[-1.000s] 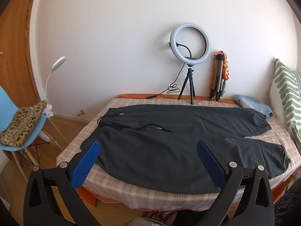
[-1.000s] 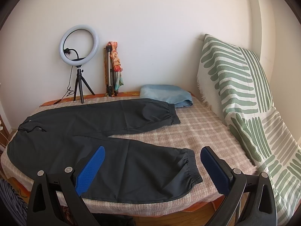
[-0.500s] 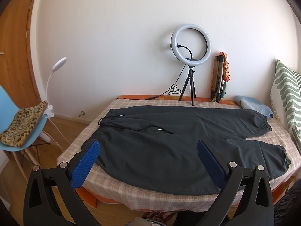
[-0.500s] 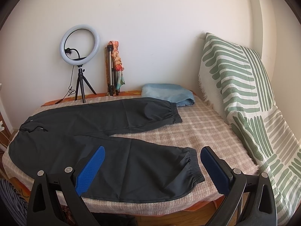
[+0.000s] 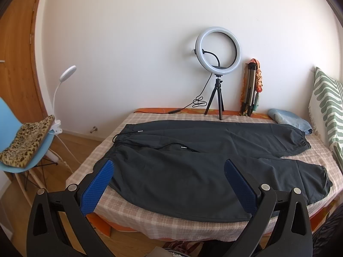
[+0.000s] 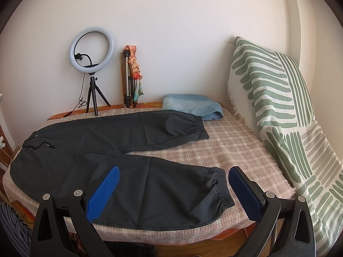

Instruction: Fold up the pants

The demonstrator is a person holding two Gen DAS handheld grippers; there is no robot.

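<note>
I see one pair of dark pants (image 5: 205, 162) spread flat across the checked bed cover (image 5: 154, 220), waistband toward the bed's left edge, two cuffed legs reaching toward the right edge, the near leg along the front edge. My left gripper (image 5: 169, 184) hangs off the front edge, its jaws wide apart and holding nothing; my right gripper (image 6: 173, 189) is likewise spread, framing the near cuff. Along the back edge stand one ring light (image 5: 217, 49) and one folded tripod (image 5: 249, 90), with one blue folded cloth (image 6: 193, 106) in the back right corner. I can read no labels.
</note>
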